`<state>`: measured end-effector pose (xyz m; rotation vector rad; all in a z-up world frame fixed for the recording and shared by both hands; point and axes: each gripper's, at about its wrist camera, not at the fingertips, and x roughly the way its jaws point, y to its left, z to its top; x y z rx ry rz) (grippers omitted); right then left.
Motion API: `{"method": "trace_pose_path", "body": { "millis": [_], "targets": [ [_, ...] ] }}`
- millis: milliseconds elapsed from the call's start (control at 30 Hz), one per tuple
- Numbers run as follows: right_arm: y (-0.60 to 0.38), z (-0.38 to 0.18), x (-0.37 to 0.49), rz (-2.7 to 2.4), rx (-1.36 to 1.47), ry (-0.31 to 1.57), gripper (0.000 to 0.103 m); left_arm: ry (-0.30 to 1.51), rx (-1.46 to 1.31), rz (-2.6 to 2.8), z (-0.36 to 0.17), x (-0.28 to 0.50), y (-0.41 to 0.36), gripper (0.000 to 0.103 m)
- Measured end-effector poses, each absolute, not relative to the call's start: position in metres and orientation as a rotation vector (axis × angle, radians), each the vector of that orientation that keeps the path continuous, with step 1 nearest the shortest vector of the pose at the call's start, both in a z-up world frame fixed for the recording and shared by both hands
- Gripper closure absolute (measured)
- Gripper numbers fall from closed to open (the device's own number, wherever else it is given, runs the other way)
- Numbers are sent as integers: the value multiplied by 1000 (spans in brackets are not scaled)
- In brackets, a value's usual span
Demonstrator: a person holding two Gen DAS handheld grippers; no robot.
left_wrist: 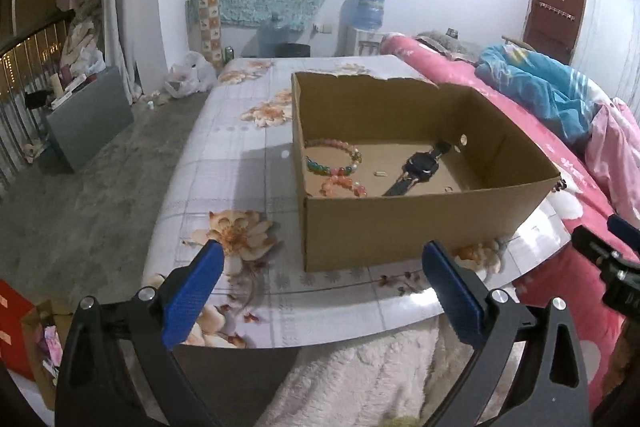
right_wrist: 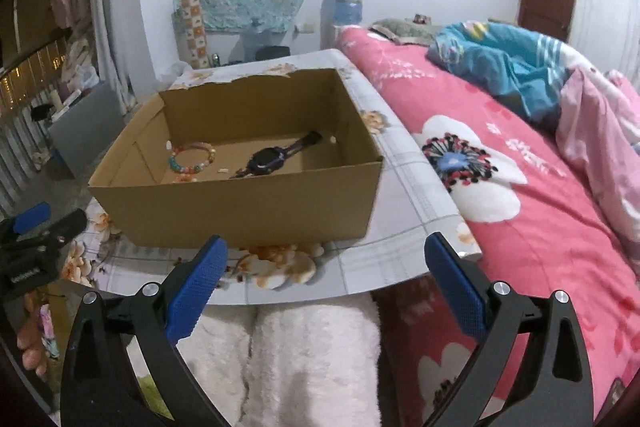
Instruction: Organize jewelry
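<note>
1. The jewelry lies on the floor of an open cardboard box [left_wrist: 400,227] that stands on a table with a floral covering [left_wrist: 224,163]. Inside are a multicoloured bead bracelet [left_wrist: 334,159], a second orange-pink bead bracelet [left_wrist: 343,186] nearer the front wall, and a black wristwatch [left_wrist: 420,167] lying flat with its strap stretched out diagonally.
2. Both tongs stand back from the box, on the near side of the table edge. The left gripper [left_wrist: 320,291] has its blue pads spread wide with nothing between them; the box's front wall lies beyond the tips. The right gripper [right_wrist: 326,287] is likewise spread wide and empty, well apart from the jewelry. No pad touches the box or its contents.
3. Each tong shows at the margin of the other's view, cut off by the frame, so its jaws cannot be judged from there.
4. A small pale item [left_wrist: 380,173] lies between the bracelets and the watch; it is too small to identify. Another small object near the front right corner of the box floor is equally unclear. The box's front wall hides part of the orange-pink bracelet from the right wrist view.
5. The box's far rim is torn and ragged; one side wall has a round hole.
6. To the right of the table lies a bed with a pink flowered quilt [right_wrist: 520,207] and a blue garment [right_wrist: 500,67]. A white fleecy fabric [right_wrist: 312,359] lies beneath both tongs.
</note>
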<state>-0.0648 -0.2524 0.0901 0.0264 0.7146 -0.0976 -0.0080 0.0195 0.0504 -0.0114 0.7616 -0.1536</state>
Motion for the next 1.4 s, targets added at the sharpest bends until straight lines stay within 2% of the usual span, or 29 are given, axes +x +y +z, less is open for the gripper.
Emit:
{"method": "trace_pose_path", "body": {
  "millis": [367, 1400],
  "targets": [
    [-251, 67, -44, -101, 71, 810, 8, 804, -4, -102, 37, 1, -12, 6],
    [-248, 64, -28, -65, 57, 841, 8, 861, -2, -76, 36, 18, -25, 6]
  ]
}}
